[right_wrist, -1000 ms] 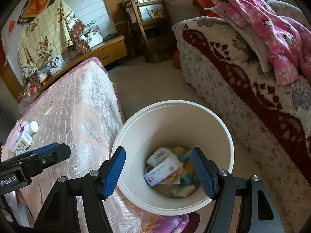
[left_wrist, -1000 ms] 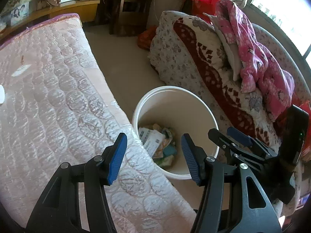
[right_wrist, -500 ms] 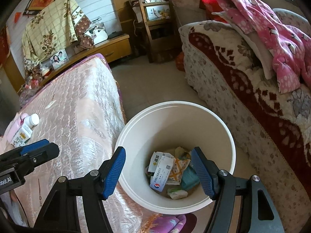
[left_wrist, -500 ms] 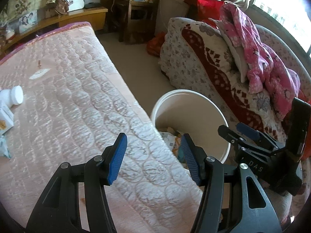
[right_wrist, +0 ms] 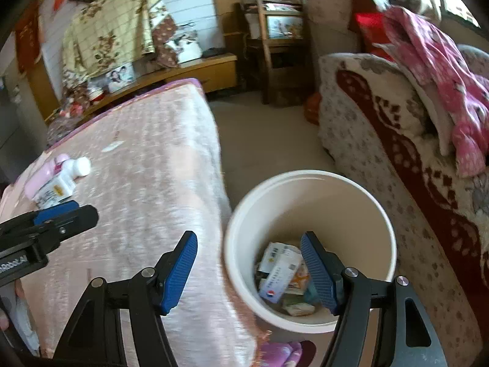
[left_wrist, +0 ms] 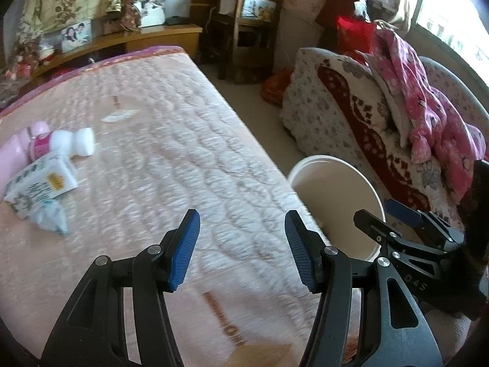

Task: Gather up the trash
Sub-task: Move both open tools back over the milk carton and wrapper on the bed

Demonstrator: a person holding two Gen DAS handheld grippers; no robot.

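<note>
Left wrist view: pink quilted bed (left_wrist: 171, 140) wide and bare at centre, its edge touching the white bucket (left_wrist: 371, 189); floor strip beyond is free. Bottle (left_wrist: 65, 145), packet (left_wrist: 41, 183) and wrapper (left_wrist: 50, 215) lie far left. Left gripper (left_wrist: 241, 247) half open, empty.

Right wrist view: bucket (right_wrist: 388, 229) holds boxes and wrappers (right_wrist: 279, 273). Right gripper (right_wrist: 249, 270) half open, empty, straddling the bed edge and bucket rim.
</note>
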